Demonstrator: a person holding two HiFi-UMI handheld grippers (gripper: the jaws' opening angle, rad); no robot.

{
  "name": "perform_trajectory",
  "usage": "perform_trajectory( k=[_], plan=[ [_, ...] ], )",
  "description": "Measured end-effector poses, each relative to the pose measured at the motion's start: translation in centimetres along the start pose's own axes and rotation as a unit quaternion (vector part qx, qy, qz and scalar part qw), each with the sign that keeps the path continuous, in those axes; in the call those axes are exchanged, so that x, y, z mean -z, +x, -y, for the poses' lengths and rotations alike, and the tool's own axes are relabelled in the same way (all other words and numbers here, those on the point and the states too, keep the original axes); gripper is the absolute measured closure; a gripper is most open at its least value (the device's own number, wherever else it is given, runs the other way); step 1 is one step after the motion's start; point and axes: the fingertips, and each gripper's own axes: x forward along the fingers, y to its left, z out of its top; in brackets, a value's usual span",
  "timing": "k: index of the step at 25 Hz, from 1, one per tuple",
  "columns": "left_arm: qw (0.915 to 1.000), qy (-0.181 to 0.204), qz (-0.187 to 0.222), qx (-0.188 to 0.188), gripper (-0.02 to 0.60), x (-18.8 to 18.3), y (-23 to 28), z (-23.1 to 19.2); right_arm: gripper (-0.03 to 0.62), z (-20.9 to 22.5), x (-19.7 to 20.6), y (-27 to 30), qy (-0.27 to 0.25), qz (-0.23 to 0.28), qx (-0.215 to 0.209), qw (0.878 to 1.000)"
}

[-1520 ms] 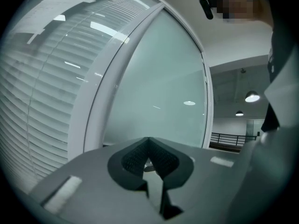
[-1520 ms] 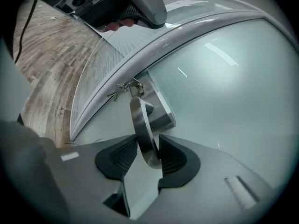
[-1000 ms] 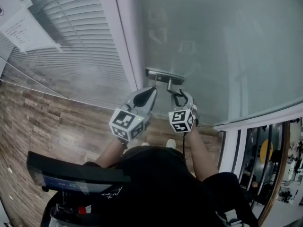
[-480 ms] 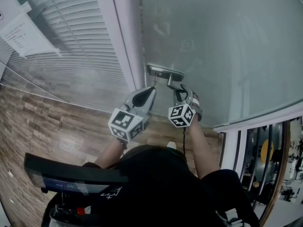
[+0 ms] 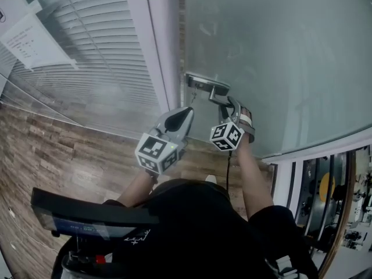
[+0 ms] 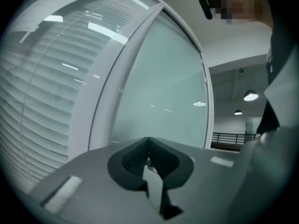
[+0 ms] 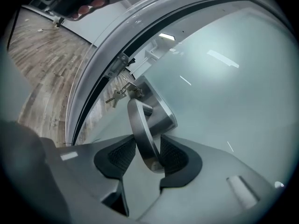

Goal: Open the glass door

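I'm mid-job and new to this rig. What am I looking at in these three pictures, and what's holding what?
No robot here: a person holds a claw in each hand. The top-down picture comes from a camera on their head; the other two ride on the claws. They face a frosted glass door, blinds to its left. The right claw has the metal door handle between its jaws, which have just been opening, so the grip looks loosened. Keys hang near the handle. The left claw is shut and empty.
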Motion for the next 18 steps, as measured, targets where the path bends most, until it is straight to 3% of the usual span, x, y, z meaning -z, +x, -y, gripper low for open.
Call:
perform_trajectory(
  k=[7, 13, 18],
  plan=[
    [1.0000, -0.002, -0.002, 0.003, 0.580, 0.0, -0.6, -0.7, 0.408, 0.8, -0.3, 0.6, 0.036, -0.004, -0.012, 0.999],
    [0.9998, -0.007, -0.007, 0.019, 0.580, 0.3, -0.9, -0.5, 0.411, 1.1, -0.3, 1.2, 0.054, -0.002, -0.066, 0.996],
    [0.9994, -0.014, -0.018, 0.024, 0.580, 1.4, -0.2, -0.4, 0.413, 1.7, -0.3, 2.2, 0.064, 0.005, -0.067, 0.996]
  ],
)
